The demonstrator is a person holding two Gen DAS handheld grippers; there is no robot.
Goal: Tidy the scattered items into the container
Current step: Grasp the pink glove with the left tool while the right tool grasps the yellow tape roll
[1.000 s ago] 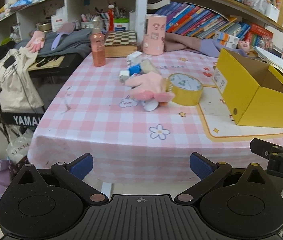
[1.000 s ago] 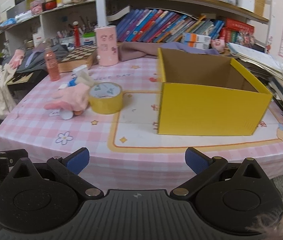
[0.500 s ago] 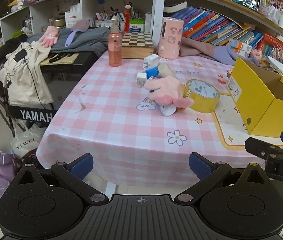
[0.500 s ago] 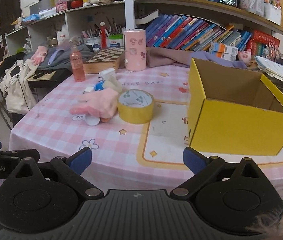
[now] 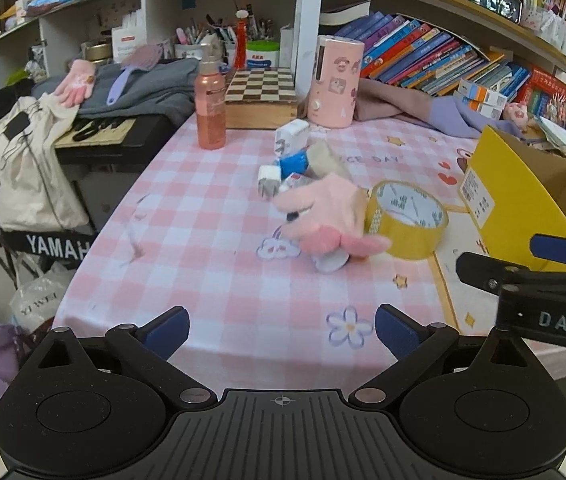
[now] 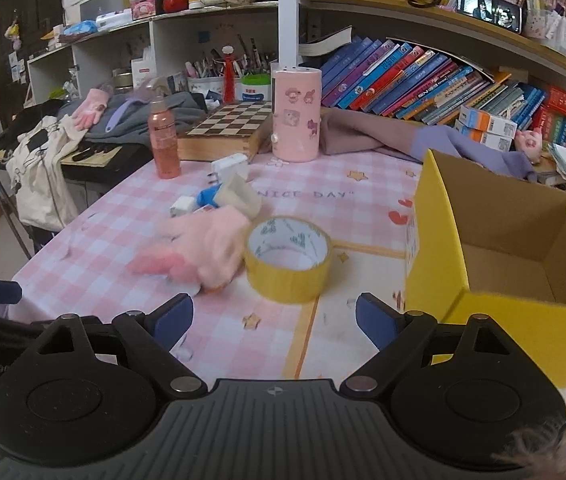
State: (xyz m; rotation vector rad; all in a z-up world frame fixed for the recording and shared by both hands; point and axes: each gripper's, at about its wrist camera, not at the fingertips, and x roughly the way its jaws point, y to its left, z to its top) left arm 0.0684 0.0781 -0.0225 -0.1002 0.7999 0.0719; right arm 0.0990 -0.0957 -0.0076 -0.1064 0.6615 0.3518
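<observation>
Covering the table is a pink-and-white checked cloth [image 5: 211,240] printed with flowers, stars and clouds, with a cream panel edged in orange toward its right side. The left gripper [image 5: 282,326] hovers above the near edge with its blue-padded fingers spread wide and nothing between them; the right gripper [image 6: 274,318] is likewise splayed and empty, above the cloth just short of the roll of yellow tape [image 6: 288,258]. The scattered items lie clustered mid-table: a pink glove [image 6: 199,250] draped over small objects and touching the tape, and behind it a white charger [image 6: 229,168] and a blue-and-white tube [image 6: 207,198]. The yellow cardboard box [image 6: 495,248], open-topped and showing a bare interior, stands on the cream panel to the right of the tape. At the table's far edge stand a pink bottle [image 6: 163,140], a chessboard box [image 6: 223,130] and a pink cylinder [image 6: 296,114]. Shelves of books [image 6: 423,78] and stationery back the room; a keyboard [image 5: 95,136] draped with clothing stands at left.
</observation>
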